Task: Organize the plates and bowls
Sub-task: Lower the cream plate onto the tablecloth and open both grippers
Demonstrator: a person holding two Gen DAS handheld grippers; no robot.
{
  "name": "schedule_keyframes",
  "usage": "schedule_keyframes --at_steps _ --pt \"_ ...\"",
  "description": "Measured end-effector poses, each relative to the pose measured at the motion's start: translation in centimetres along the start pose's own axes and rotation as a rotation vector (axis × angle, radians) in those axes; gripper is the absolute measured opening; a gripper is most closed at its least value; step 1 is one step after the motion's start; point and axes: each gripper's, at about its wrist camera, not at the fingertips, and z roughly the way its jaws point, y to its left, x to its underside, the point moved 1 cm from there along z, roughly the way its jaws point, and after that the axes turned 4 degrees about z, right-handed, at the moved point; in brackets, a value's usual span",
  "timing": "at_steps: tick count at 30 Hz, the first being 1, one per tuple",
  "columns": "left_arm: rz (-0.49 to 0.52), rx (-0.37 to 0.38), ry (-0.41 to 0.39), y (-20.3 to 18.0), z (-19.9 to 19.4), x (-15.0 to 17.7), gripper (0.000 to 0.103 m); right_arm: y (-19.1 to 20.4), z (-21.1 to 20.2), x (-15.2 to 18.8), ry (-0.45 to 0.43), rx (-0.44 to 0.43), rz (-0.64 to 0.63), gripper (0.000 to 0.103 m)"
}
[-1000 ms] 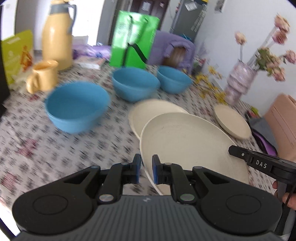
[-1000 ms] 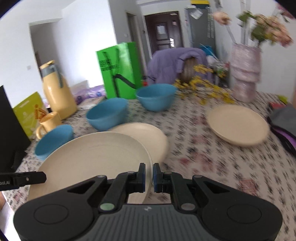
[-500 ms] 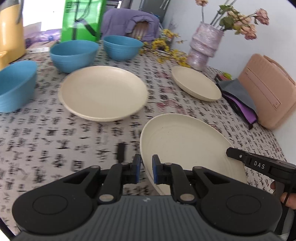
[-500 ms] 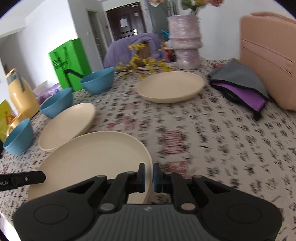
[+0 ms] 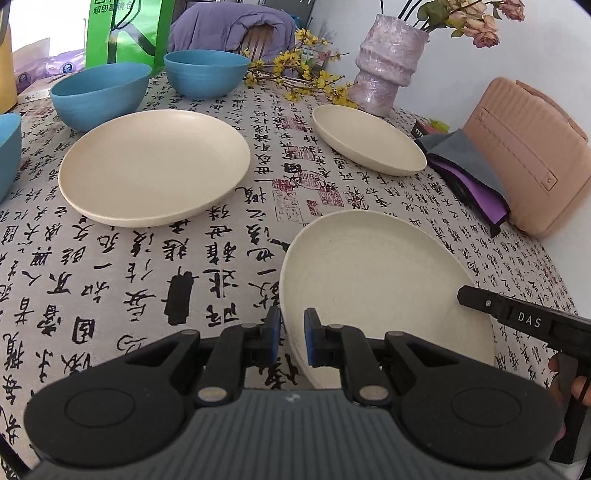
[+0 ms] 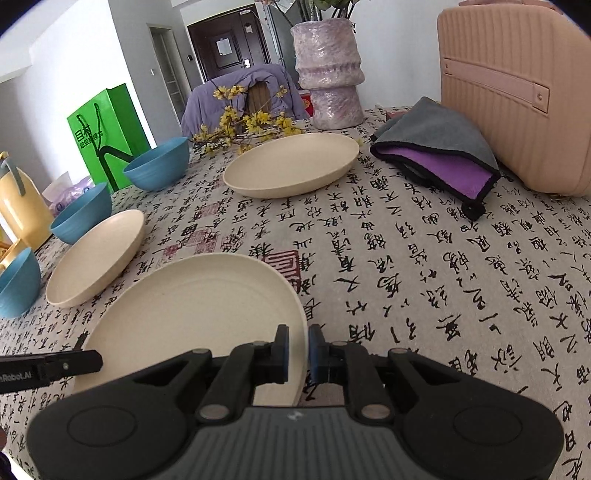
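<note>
I hold one cream plate (image 5: 384,288) between both grippers, just above the tablecloth. My left gripper (image 5: 292,341) is shut on its left rim. My right gripper (image 6: 297,349) is shut on its right rim; the plate also shows in the right wrist view (image 6: 199,306). A second cream plate (image 5: 155,166) lies to the left, and a third cream plate (image 5: 369,144) lies farther back near the vase. Three blue bowls stand at the far left: one bowl (image 5: 99,92), another bowl (image 5: 205,72) behind it, and a third bowl (image 5: 7,151) at the frame edge.
A lilac vase (image 5: 384,70) with flowers, yellow blossom twigs (image 5: 295,77), a folded grey and purple cloth (image 5: 469,173) and a pink case (image 5: 528,155) stand at the back right. A green bag (image 5: 125,33) and a yellow jug (image 6: 18,206) stand at the far left.
Both grippers have carried the held plate to the right, away from the bowls, toward the cloth and pink case. The grip on the rim has not changed.
</note>
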Motion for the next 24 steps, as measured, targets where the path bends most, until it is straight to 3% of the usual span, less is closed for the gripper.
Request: schedule_keyframes --at_steps 4,6,7,14,17,24 --pt "0.006 0.011 0.017 -0.1 -0.3 0.1 0.019 0.2 -0.1 0.1 -0.004 -0.011 -0.002 0.019" --pt "0.021 0.014 0.012 -0.3 -0.7 0.3 0.026 0.3 -0.2 0.3 -0.005 -0.011 -0.006 0.022" --pt "0.025 0.015 0.009 -0.3 -0.9 0.4 0.033 0.3 -0.3 0.4 -0.007 -0.012 -0.008 0.027" --pt "0.04 0.022 -0.028 0.1 -3.6 1.5 0.046 1.3 -2.6 1.4 -0.059 0.007 -0.052 0.043" --pt "0.061 0.014 -0.068 0.6 -5.6 2.7 0.056 2.1 -4.4 2.4 -0.105 0.034 -0.09 0.054" --pt "0.095 -0.08 -0.187 2.6 -10.2 7.1 0.073 4.4 -7.9 6.6 -0.174 0.063 -0.159 0.064"
